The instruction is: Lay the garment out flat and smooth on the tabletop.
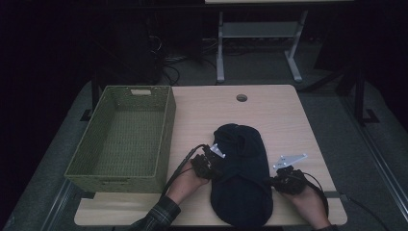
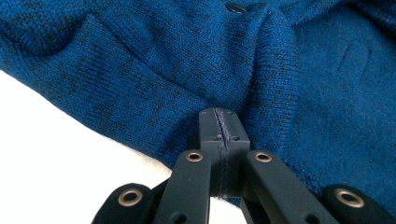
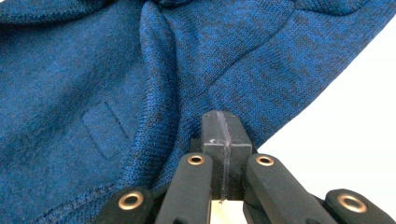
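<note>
Both forearms come in from the near edge of the table (image 1: 288,103). The left gripper (image 1: 213,161) sits left of the table's middle, jaws pressed flat together, pointing inward to the right. The right gripper (image 1: 278,179) lies nearer the table's right edge, jaws likewise closed tight, pointing inward to the left.

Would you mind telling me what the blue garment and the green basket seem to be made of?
The blue garment looks like knitted yarn, perhaps wool or a blend: the left gripper view shows fine ribbed stitches flecked darker, with a matt, soft surface. The green basket seems woven, of plastic or paper cord: its walls show a regular plaited texture, matt olive.
</note>
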`<action>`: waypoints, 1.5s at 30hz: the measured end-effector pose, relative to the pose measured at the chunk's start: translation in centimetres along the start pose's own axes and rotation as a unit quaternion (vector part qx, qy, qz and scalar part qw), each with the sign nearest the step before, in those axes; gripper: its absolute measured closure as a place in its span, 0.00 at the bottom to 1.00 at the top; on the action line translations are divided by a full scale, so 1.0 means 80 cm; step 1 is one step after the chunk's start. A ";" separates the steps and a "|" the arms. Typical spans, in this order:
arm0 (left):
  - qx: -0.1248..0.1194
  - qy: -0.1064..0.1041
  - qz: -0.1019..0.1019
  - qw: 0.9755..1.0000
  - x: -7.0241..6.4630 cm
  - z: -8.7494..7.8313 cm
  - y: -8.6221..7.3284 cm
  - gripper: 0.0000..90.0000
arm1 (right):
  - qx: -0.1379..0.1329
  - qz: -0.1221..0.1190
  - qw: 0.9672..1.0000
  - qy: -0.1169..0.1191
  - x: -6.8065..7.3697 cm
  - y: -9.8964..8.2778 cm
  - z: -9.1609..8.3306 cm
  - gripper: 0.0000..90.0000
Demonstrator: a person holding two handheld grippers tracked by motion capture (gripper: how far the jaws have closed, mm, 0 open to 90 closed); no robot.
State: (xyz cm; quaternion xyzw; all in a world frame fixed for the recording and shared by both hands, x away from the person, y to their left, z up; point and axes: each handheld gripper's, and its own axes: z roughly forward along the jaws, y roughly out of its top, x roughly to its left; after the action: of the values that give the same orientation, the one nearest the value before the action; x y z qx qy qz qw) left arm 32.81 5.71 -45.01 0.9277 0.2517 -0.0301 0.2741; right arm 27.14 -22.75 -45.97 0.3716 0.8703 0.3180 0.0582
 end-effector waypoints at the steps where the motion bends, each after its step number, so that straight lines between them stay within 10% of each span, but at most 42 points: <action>1: -0.001 -0.001 0.000 1.000 0.000 0.000 0.000 1.00 | 0.000 0.000 1.000 0.000 0.000 0.000 0.000 1.00; 11: -0.022 0.027 -0.013 0.999 0.019 -0.009 0.009 0.98 | -0.015 -0.010 1.000 -0.013 -0.008 0.019 -0.007 1.00; 27: -0.043 0.088 -0.048 0.994 0.072 0.011 0.047 0.97 | -0.047 0.022 0.997 -0.054 -0.081 0.078 0.029 1.00; 45: -0.022 0.050 -0.017 0.998 0.026 0.001 0.010 1.00 | -0.003 -0.006 0.998 -0.059 -0.060 0.067 0.040 1.00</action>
State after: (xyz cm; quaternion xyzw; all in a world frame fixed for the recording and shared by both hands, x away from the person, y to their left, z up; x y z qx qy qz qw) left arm 35.03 6.05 -45.13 0.9174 0.2819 0.0172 0.2805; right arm 34.95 -21.62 -45.96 0.3840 0.8668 0.2975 0.1125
